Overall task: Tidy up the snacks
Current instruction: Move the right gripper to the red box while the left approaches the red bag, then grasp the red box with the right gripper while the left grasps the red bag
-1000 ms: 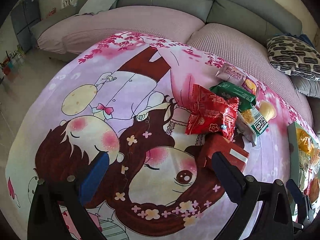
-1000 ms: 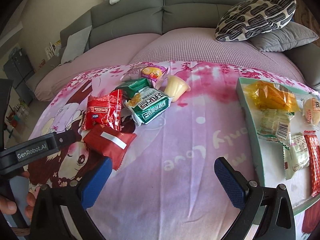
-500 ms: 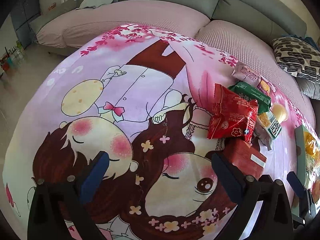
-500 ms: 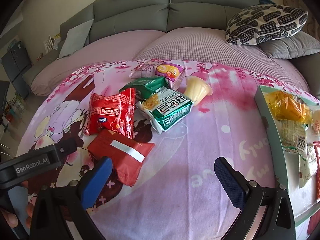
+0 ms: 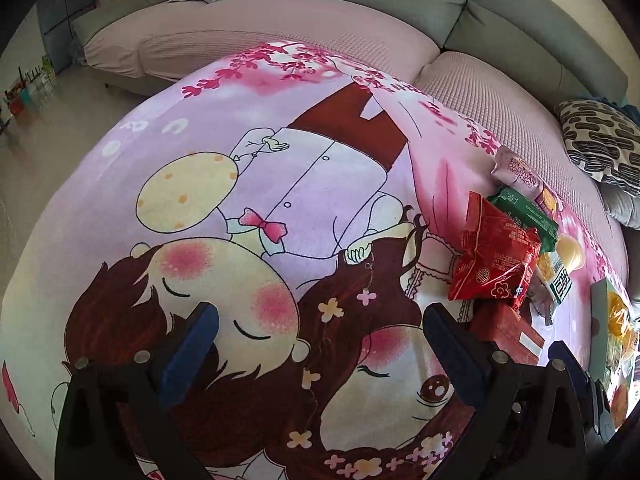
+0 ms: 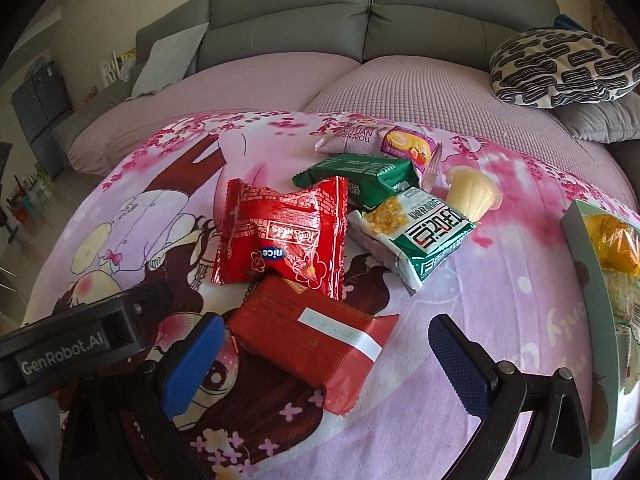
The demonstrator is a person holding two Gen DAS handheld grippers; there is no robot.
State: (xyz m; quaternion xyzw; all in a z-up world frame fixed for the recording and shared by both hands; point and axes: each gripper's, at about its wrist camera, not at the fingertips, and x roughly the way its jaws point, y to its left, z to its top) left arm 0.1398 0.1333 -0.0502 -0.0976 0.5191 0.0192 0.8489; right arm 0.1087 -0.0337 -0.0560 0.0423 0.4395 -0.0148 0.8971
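A pile of snacks lies on the pink cartoon cloth (image 6: pixel 500 320). A dark red flat packet (image 6: pixel 316 336) lies nearest, between the fingers of my open right gripper (image 6: pixel 324 364). Behind it are a bright red bag (image 6: pixel 280 236), a green packet (image 6: pixel 360 176), a green-white packet (image 6: pixel 416 232), a purple roll packet (image 6: pixel 380 140) and a yellow jelly cup (image 6: pixel 472 196). My left gripper (image 5: pixel 316 356) is open and empty over the cloth, left of the pile; the bright red bag (image 5: pixel 496 256) and the dark red packet (image 5: pixel 508 332) show at its right.
A green tray (image 6: pixel 588 264) with several snacks in it sits at the right edge of the cloth. A grey sofa (image 6: pixel 360 12) with a patterned cushion (image 6: pixel 560 68) stands behind. The left gripper's body (image 6: pixel 72 344) is at the lower left of the right wrist view.
My right gripper has moved left and forward, from near the tray to the dark red packet, which now lies between its fingers. My left gripper has drifted left, away from the pile.
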